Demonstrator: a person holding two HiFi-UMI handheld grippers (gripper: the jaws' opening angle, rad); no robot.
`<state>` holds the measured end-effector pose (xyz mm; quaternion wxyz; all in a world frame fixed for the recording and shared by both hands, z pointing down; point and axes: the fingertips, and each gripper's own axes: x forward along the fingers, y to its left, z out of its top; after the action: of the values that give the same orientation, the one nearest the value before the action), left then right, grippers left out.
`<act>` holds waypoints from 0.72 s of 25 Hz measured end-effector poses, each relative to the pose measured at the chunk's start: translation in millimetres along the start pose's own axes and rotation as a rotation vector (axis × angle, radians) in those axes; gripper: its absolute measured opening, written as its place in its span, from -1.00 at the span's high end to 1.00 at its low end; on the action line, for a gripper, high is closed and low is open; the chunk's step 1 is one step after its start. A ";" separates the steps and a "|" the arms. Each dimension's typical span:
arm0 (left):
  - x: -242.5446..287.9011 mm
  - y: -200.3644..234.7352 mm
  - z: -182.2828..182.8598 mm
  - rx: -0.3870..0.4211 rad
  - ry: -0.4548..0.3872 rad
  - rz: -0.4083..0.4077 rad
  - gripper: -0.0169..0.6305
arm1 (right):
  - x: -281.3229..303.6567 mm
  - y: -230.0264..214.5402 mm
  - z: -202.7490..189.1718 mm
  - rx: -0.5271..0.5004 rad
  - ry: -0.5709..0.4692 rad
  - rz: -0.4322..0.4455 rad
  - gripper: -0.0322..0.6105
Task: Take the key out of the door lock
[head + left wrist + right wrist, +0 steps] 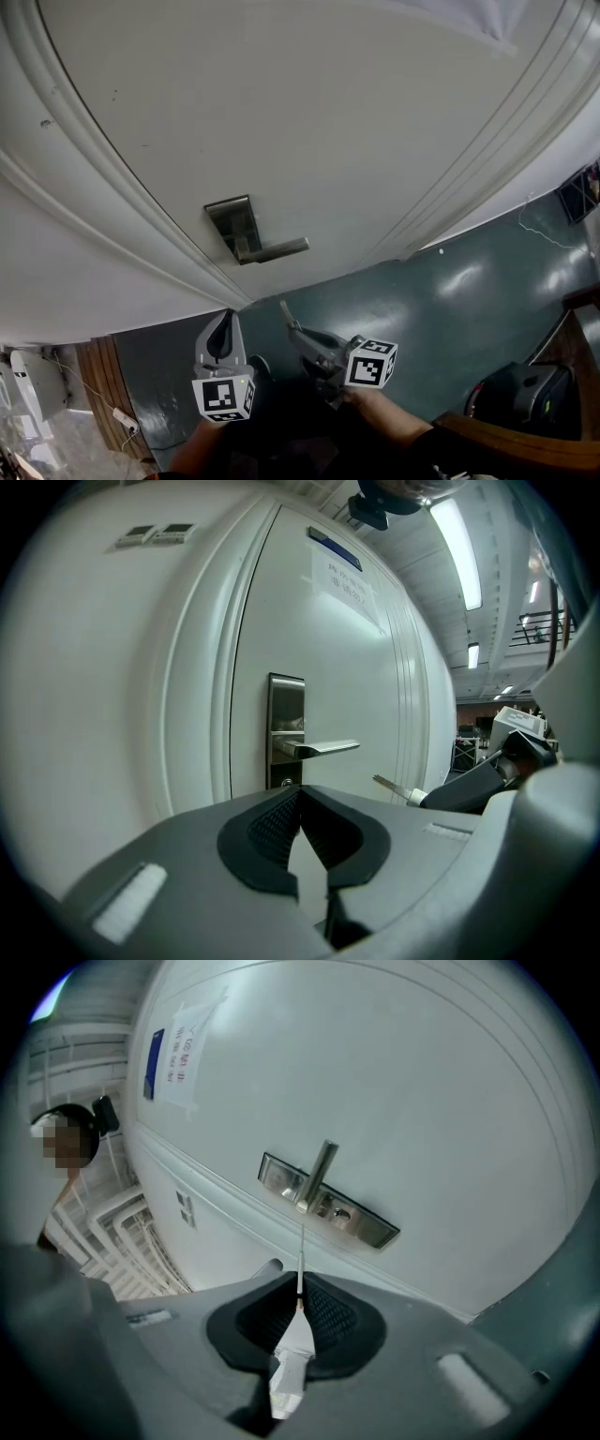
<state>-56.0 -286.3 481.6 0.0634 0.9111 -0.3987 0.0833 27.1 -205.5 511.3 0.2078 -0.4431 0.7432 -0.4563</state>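
Note:
The white door (309, 112) carries a metal lock plate (230, 223) with a lever handle (274, 250). My right gripper (302, 336) is shut on the key (285, 313), which is out of the lock and points up toward the door. In the right gripper view the thin key blade (301, 1246) sticks out from the shut gripper (300, 1283), with a white tag (292, 1349) behind it and the bare keyhole (342, 1213) ahead. My left gripper (225, 321) is shut and holds nothing, just left of the right one. Its view shows the key (392, 786) and the plate (285, 700).
A dark green floor (422, 300) runs along the door's foot. A dark bag-like object (525, 394) and a wooden rail (497, 436) lie at the lower right. A power strip (122, 417) lies at the lower left. A paper notice (342, 581) hangs on the door.

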 end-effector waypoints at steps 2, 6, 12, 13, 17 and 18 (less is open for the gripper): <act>-1.2 -8.2 0.2 0.004 0.001 0.005 0.89 | -7.2 2.5 4.2 -0.044 0.002 -0.006 0.85; -4.0 -25.4 0.0 0.010 0.008 0.027 0.89 | -21.7 3.3 10.4 -0.086 0.011 0.009 0.85; -8.3 -57.5 2.2 0.013 0.019 0.088 0.89 | -40.7 -5.3 19.6 -0.057 0.031 0.068 0.85; -9.2 -63.3 4.7 0.008 0.019 0.102 0.89 | -44.6 -6.3 22.6 -0.053 0.036 0.077 0.85; -19.7 -80.6 6.8 0.002 0.019 0.147 0.89 | -59.8 -6.9 32.0 -0.055 0.046 0.098 0.85; -24.1 -83.2 5.9 0.004 0.020 0.153 0.89 | -63.3 -5.9 32.0 -0.056 0.044 0.102 0.85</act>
<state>-10.2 -214.0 466.8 0.0590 0.8773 -0.4662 0.0977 85.6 -168.8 494.5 0.2020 -0.4002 0.7816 -0.4336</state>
